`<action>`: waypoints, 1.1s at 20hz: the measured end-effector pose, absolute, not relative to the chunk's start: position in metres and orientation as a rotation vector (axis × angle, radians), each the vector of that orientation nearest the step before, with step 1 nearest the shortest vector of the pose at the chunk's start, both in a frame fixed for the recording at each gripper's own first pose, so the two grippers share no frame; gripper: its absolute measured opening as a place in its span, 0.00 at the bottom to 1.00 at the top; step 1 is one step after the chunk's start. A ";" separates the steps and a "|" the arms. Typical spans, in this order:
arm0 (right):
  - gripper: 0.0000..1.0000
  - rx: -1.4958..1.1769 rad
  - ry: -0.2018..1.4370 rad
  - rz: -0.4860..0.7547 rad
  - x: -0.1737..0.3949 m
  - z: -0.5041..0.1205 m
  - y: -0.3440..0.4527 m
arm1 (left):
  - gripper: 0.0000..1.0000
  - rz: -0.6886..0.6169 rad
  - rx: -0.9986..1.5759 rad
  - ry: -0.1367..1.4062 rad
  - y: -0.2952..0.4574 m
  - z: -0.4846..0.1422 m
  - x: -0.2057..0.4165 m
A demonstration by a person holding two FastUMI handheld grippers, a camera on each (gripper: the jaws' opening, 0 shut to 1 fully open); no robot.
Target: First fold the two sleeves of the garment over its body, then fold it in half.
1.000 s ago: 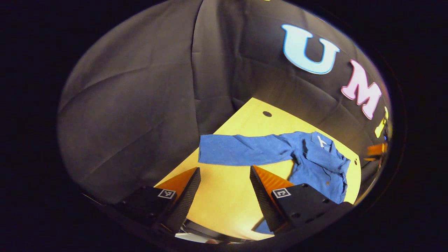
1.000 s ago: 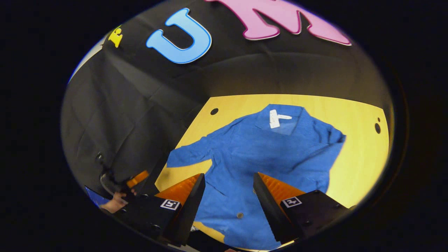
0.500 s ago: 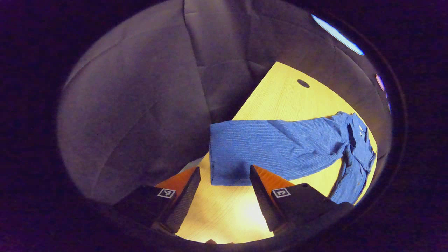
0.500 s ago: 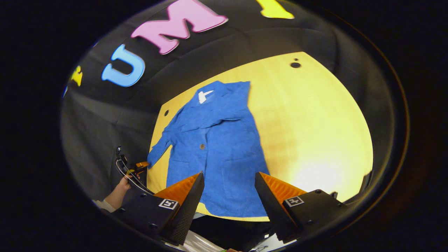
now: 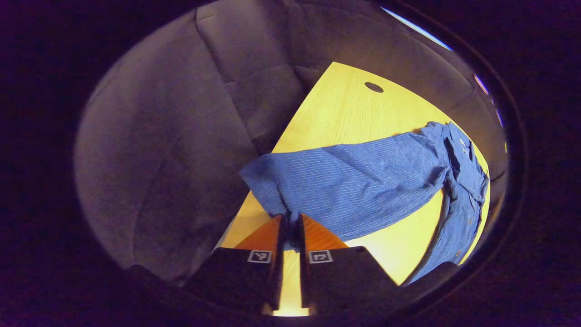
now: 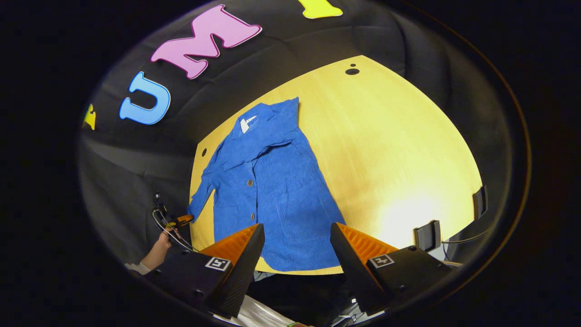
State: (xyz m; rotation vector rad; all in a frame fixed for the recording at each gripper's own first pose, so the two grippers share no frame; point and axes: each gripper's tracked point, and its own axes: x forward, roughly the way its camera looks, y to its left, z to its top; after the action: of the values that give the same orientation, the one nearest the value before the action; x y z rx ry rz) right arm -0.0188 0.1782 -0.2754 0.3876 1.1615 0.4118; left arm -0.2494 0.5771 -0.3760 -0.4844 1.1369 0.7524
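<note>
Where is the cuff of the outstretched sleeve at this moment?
In the left gripper view, the cuff of the blue ribbed shirt's sleeve hangs past the yellow wooden table's edge, pinched by the left hand-held gripper.

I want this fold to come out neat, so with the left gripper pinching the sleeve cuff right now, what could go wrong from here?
1. The left gripper pinches only a small bunch at the cuff, so the sleeve may slip out or fold over twisted.
2. The right gripper is open above the hem and holds nothing, so pulling the sleeve could drag the shirt across the table.
</note>
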 end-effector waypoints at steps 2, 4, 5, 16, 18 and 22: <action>0.94 0.380 1.169 0.425 -0.020 -0.278 0.183 | 0.00 0.762 -0.481 1.166 0.575 -0.377 -0.247; 0.94 0.377 1.176 0.433 -0.019 -0.280 0.185 | 0.00 0.729 -0.485 1.168 0.573 -0.368 -0.242; 0.94 0.377 1.179 0.438 -0.018 -0.282 0.185 | 0.00 0.724 -0.501 1.135 0.571 -0.359 -0.237; 0.94 0.439 1.202 0.525 0.005 -0.292 0.176 | 0.00 0.411 -0.391 0.819 0.448 -0.193 -0.074; 0.94 0.448 1.202 0.515 0.008 -0.294 0.161 | 0.00 0.304 -0.360 0.778 0.394 -0.172 -0.030; 0.94 0.486 1.215 0.503 0.006 -0.296 0.141 | 0.00 0.107 -0.284 0.769 0.285 -0.174 0.050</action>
State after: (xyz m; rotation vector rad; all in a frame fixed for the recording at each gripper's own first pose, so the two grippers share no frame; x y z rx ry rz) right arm 0.0055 0.1406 -0.2963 0.4860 1.2146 0.5029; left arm 0.0500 0.2851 -0.1739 -0.2842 0.7691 0.1071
